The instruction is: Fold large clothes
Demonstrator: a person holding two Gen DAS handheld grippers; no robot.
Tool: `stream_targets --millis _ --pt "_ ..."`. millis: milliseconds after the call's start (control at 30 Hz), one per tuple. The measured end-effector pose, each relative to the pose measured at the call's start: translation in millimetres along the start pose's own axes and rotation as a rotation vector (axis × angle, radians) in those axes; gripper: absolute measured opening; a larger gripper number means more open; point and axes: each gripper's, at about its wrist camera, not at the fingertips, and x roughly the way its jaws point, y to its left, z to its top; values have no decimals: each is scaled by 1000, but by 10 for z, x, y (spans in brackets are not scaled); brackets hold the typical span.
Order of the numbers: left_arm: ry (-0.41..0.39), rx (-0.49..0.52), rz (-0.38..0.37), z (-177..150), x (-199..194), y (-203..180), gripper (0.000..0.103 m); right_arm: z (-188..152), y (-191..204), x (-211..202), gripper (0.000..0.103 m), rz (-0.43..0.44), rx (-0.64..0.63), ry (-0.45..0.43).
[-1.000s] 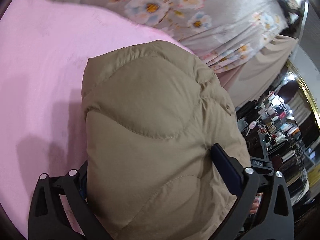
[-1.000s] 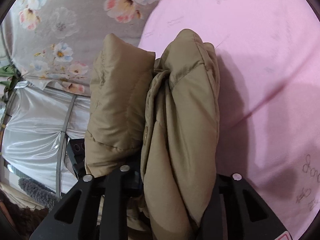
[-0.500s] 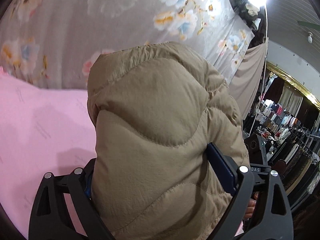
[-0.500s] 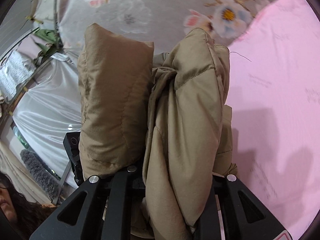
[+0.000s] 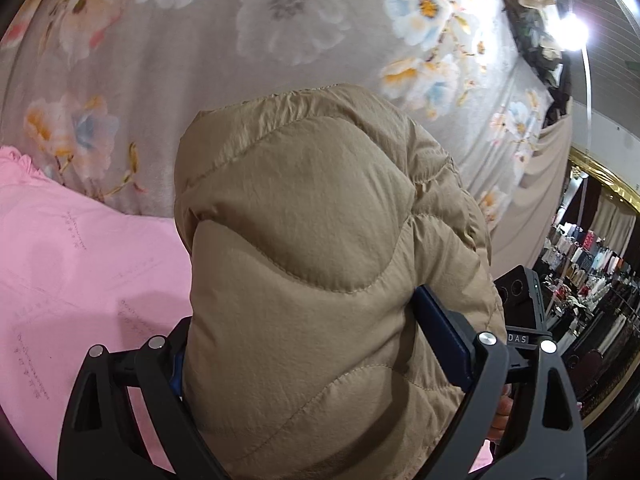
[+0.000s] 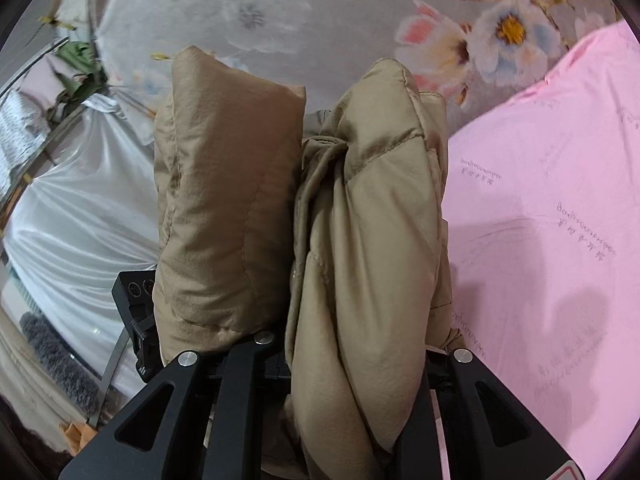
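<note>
Up off the pink sheet (image 5: 72, 280), the tan puffer jacket (image 5: 320, 264) stands lengthwise along both tools, bulging past their tips. Left gripper (image 5: 320, 364) and right gripper (image 6: 356, 344) each clamp a thick fold between their fingers.

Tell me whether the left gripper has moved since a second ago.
Yes. The left gripper, shut on the tan puffer jacket, has risen: the pink sheet dropped low in its view and the floral fabric now fills the background.
</note>
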Motion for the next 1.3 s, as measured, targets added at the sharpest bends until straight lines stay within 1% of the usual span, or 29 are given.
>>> stream_targets --millis 133,300,367,467,533,567,600,667,700,733,767,833,867,900,967,1000,1033,1067,1100,1133,1167,1233,1267,1300 --pt "55 -46 44 -100 342 439 90 51 -383 420 19 -33 68 44" --pt "122 -104 94 -287 732 928 90 34 -874 870 19 -75 141 87" --pt "142 -117 123 -358 863 1080 90 16 -1034 1003 21 -86 165 98" --pt "167 -135 192 -460 1034 1284 91 -6 -1280 1179 27 -123 221 107" --pt "197 -147 270 -563 1160 1451 92 -25 -1441 1234 31 -137 283 107" --pt "207 -151 301 -601 1193 1528 92 -26 -1504 1234 32 -127 310 103" --pt "208 -162 310 -622 1183 1578 92 -36 -1554 1196 33 -110 334 92" --pt "185 -187 334 -610 1068 1649 92 -51 -1577 1060 35 -97 337 68" --pt "175 -183 355 -595 1001 1646 93 -51 -1578 973 37 -95 335 59" --pt "167 -169 379 -578 923 1630 93 -49 -1556 856 43 -99 331 40" --pt "165 -149 418 -547 834 1608 93 -37 -1504 729 45 -119 318 12" --pt "156 -108 493 -459 693 1528 93 43 -1278 519 47 -176 239 -30" --pt "144 -79 550 -403 622 1462 93 94 -1104 431 46 -212 174 -58" --pt "130 -42 628 -321 551 1349 93 147 -895 358 46 -244 102 -92" --pt "81 46 753 -144 445 1073 92 256 -392 300 43 -311 -74 -148" --pt "63 74 784 -71 422 953 90 296 -190 332 42 -345 -137 -166" --pt "46 101 810 12 414 818 89 328 94 402 39 -391 -230 -183" --pt "38 119 832 83 419 705 89 350 286 492 35 -427 -300 -191" --pt "33 131 849 160 448 588 87 364 463 606 29 -468 -366 -202" --pt "35 131 847 216 483 516 83 377 569 713 27 -499 -413 -205" --pt "42 124 841 251 517 474 80 390 617 799 25 -514 -438 -200" --pt "68 97 842 297 667 460 65 413 612 1058 16 -548 -462 -182" --pt "82 76 839 297 754 494 62 410 570 1156 15 -571 -474 -173" --pt "96 60 837 275 825 526 56 413 516 1294 12 -605 -483 -163"
